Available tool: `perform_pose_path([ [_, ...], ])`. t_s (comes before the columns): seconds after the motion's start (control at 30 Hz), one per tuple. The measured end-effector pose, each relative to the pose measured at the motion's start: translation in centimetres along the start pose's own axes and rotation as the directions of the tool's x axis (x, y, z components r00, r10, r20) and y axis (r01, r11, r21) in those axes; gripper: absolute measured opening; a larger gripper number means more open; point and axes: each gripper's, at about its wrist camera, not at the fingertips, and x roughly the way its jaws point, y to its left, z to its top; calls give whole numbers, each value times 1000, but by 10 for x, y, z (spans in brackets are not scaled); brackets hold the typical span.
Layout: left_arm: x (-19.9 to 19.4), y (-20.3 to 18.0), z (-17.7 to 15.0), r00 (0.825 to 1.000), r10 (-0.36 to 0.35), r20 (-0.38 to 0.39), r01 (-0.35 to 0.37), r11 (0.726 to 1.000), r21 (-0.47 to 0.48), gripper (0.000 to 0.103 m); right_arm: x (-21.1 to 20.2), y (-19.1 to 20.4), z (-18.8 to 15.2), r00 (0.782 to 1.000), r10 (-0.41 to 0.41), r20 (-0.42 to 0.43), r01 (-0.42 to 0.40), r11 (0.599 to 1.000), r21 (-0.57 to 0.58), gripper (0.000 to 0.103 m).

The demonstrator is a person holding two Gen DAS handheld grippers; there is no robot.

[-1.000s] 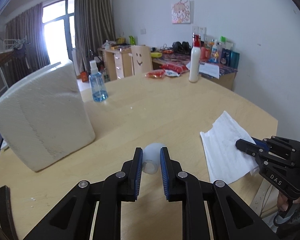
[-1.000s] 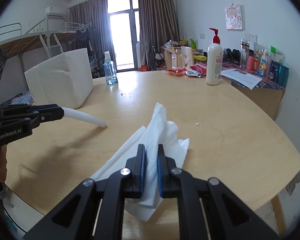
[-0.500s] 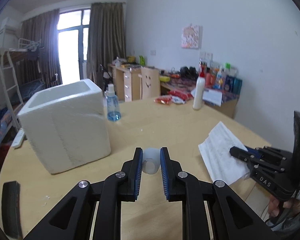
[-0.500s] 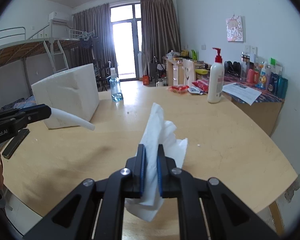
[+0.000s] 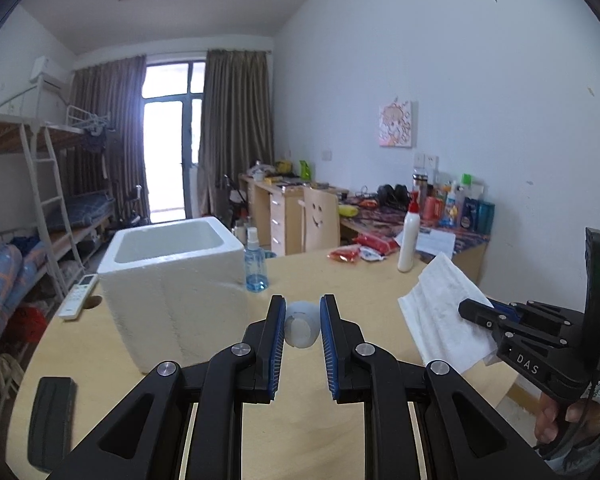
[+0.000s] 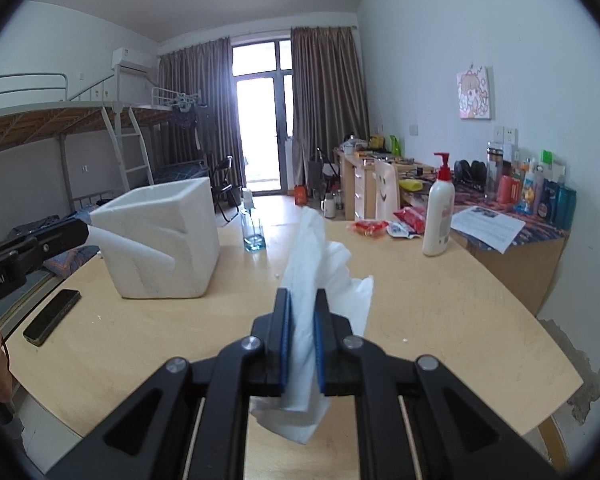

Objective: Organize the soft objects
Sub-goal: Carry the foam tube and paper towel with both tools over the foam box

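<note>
Both tongs now lifted off the bench (image 6: 440, 320) (left tongs (image 5: 302, 326) clamping foam tube (image 5: 300, 328), right tongs (image 6: 302, 336) clamping tissue (image 6: 308, 264)), foam box (image 5: 172, 280) ahead-left, likely drop next.

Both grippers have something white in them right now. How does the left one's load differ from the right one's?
The left gripper pinches a foam tube, a round, stiff length sticking straight out past the fingertips. The right gripper pinches a tissue, thin and crumpled, standing above the pads and drooping below them. The tube spreads its jaws wider; the tissue leaves only a narrow gap. Both are white, soft and lifted clear of the table.
</note>
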Motion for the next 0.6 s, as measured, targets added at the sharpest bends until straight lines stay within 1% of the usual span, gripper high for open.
perform_pose_path([
  [0.13, -5, 0, -2, 999, 32, 26, -32, 999, -8, 19, 1, 7, 2, 1000, 5, -5, -5, 1000, -19, 13],
  [0.37, -6, 1, -11, 999, 38, 3, -38, 999, -31, 19, 3, 15, 3, 1000, 27, -10, -27, 999, -24, 13],
  [0.5, -14, 5, -14, 997, 74, 2, -74, 997, -25, 19, 5, 27, 4, 998, 57, -11, -57, 998, -29, 13],
  [0.57, -19, 10, -16, 997, 81, 0, -81, 996, -34, 19, 6, 34, 4, 997, 75, -11, -76, 996, -36, 13],
  [0.6, -20, 11, -15, 996, 85, 1, -85, 996, -38, 17, 7, 38, 4, 996, 83, -12, -83, 996, -41, 13],
])
